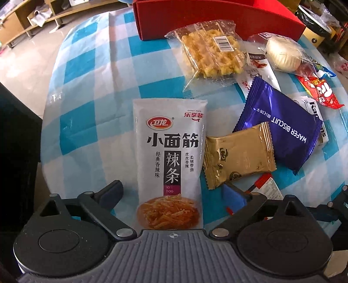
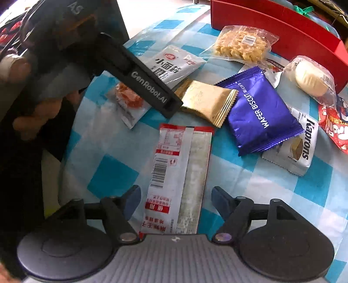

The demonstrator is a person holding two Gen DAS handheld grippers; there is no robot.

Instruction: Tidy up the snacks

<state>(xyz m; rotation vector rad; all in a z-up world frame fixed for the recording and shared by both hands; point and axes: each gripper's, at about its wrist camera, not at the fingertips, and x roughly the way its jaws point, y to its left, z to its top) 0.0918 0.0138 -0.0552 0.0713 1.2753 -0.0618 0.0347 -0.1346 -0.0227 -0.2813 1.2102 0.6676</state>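
Observation:
A white spicy-strip packet [image 1: 169, 163] lies flat on the blue-checked cloth between the fingers of my left gripper [image 1: 174, 193], whose jaws stand wide open and clear of it. In the right wrist view a red-and-white packet [image 2: 178, 180] lies barcode side up between the fingers of my right gripper [image 2: 176, 200]. That gripper is open, with a small gap on each side of the packet. The black body of the left tool [image 2: 150, 91] crosses over the white packet [image 2: 174, 63], with a hand [image 2: 32, 108] holding it.
Beside the white packet lie a gold packet [image 1: 239, 156] and a blue wafer biscuit pack [image 1: 280, 128]. Farther back are a clear bag of yellow skewers [image 1: 213, 52], a wrapped white bun [image 1: 282, 54] and a red box [image 1: 217, 17]. The table edge [image 1: 50, 113] curves round on the left.

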